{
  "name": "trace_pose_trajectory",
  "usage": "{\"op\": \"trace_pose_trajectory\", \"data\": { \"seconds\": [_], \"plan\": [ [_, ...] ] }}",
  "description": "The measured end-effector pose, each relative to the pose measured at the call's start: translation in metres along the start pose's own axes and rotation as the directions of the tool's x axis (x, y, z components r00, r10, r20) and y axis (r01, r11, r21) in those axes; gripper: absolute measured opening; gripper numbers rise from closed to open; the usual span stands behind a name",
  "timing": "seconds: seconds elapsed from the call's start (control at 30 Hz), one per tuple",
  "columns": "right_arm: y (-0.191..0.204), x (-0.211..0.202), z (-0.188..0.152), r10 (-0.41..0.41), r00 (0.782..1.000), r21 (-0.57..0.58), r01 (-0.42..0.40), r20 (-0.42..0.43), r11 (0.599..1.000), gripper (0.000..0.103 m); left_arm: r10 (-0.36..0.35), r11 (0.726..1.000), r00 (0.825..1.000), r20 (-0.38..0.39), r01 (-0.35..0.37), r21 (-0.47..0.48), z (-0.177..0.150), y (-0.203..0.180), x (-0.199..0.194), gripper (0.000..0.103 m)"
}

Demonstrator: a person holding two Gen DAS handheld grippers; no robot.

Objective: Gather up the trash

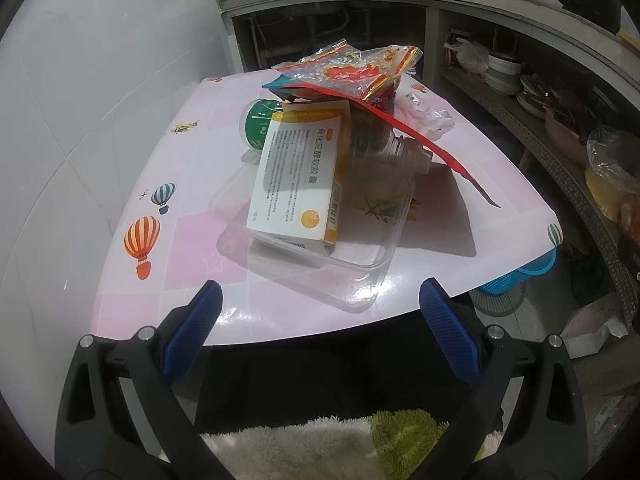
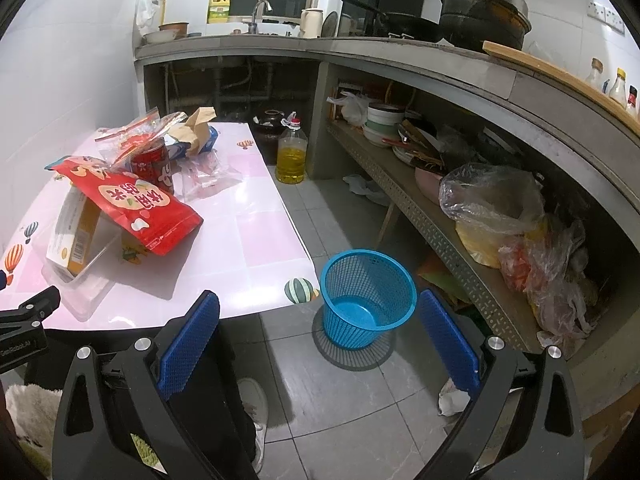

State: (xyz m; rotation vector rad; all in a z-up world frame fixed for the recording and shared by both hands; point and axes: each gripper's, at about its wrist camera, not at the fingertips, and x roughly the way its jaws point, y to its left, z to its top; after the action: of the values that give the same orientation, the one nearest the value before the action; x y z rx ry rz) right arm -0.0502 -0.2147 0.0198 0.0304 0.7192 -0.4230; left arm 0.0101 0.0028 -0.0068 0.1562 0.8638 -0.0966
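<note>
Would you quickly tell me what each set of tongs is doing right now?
Left tongs: open, holding nothing.
Right tongs: open, holding nothing.

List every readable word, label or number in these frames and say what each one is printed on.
"骨化三醇软胶囊": white and orange medicine box; its Latin line above and the small print are too blurred to read.
"GenRobot.AI": left gripper body, at the frame edge.
Red snack bag: large white characters, tilted, not surely readable.
Red can: print unreadable.
Yellow detergent bottle: label too small.

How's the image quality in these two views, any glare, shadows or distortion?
Left wrist: glare on the table near the clear tray, hard shadow beside it. Right wrist: fisheye bends the counter; blue basket casts a mesh shadow.
</note>
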Motion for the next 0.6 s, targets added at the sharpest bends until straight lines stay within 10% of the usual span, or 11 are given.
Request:
{"op": "trace_pose_trajectory", "data": {
  "seconds": [0.6],
  "plan": [
    [-0.0025,-0.0009,0.0016,0.002,1.000,0.002,-0.002,0.003,1.000,0.097,0.004,1.000,1.000,-0.006,-0.004,-0.003,-0.0003,0.0009,0.0035,0.095]
  ]
}}
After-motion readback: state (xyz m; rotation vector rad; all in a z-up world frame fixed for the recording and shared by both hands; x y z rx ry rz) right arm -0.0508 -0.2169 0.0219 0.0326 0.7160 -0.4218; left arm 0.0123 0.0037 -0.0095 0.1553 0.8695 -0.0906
